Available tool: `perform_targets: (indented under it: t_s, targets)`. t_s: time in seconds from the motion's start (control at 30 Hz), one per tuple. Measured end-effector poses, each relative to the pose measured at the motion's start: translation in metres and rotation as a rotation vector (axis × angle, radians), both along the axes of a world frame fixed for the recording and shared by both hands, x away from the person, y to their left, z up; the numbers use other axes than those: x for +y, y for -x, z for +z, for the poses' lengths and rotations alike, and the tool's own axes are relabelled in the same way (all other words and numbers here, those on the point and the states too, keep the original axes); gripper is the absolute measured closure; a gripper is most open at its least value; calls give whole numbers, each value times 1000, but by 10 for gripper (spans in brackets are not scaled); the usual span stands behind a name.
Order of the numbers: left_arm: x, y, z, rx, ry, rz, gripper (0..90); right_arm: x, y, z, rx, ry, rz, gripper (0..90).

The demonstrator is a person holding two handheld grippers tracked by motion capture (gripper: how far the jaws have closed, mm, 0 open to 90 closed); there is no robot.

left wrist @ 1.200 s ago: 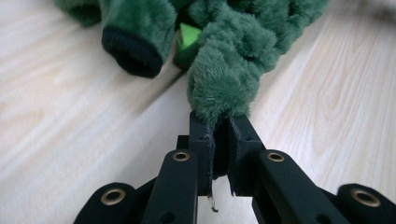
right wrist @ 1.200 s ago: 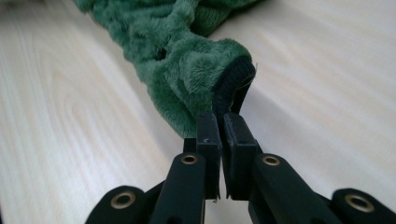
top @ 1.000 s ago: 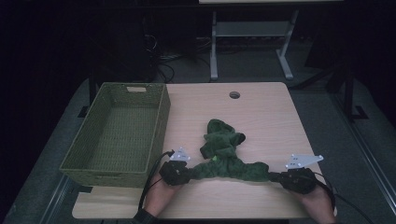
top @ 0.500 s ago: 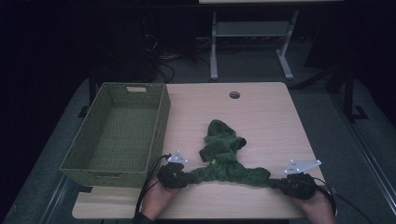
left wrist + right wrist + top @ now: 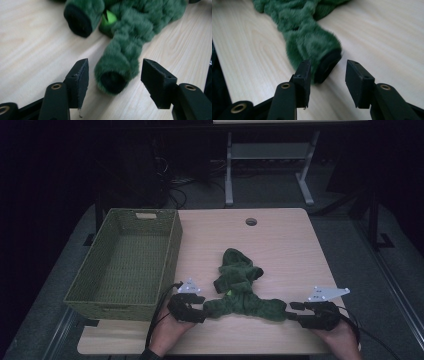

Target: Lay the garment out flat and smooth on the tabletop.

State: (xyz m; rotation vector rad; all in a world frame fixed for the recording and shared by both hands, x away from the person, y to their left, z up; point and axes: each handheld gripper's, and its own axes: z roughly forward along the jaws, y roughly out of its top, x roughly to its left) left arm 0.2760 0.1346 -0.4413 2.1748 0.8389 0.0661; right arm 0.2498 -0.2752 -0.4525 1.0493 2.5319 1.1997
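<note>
- Both sets of jaws have just been opening: a second ago each was clamped on a sleeve end of the green fleece garment (image 5: 239,292), and now the pads stand clear of the cloth.
- Left gripper (image 5: 196,308): in the left gripper view its jaws stand well apart, with the dark cuff of the left sleeve (image 5: 113,81) lying on the counter (image 5: 280,245) between them, touching neither pad.
- Right gripper (image 5: 295,311): in the right gripper view its jaws are parted less widely; the right sleeve's cuff (image 5: 327,65) sits just beside the left pad, with a gap to the other.
- Garment itself lies near the counter's front edge, sleeves spread to either side, body bunched toward the middle.
- Woven basket (image 5: 125,265) stands at the left edge, apart from the garment.
</note>
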Motion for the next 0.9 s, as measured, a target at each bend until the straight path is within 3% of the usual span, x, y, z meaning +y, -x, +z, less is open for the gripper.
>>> perform_targets:
  t_s: [0.4,0.63,0.9]
  targets:
    - [-7,-26,12,-52,17,40,411,9,-25,14,-35,-7,-21,545]
    - [-20,-50,4,-55,-2,46,421,29,-48,22,-47,-26,6,555]
    - [-30,-61,-7,-55,-38,20,423,55,-67,24,-57,-36,48,595]
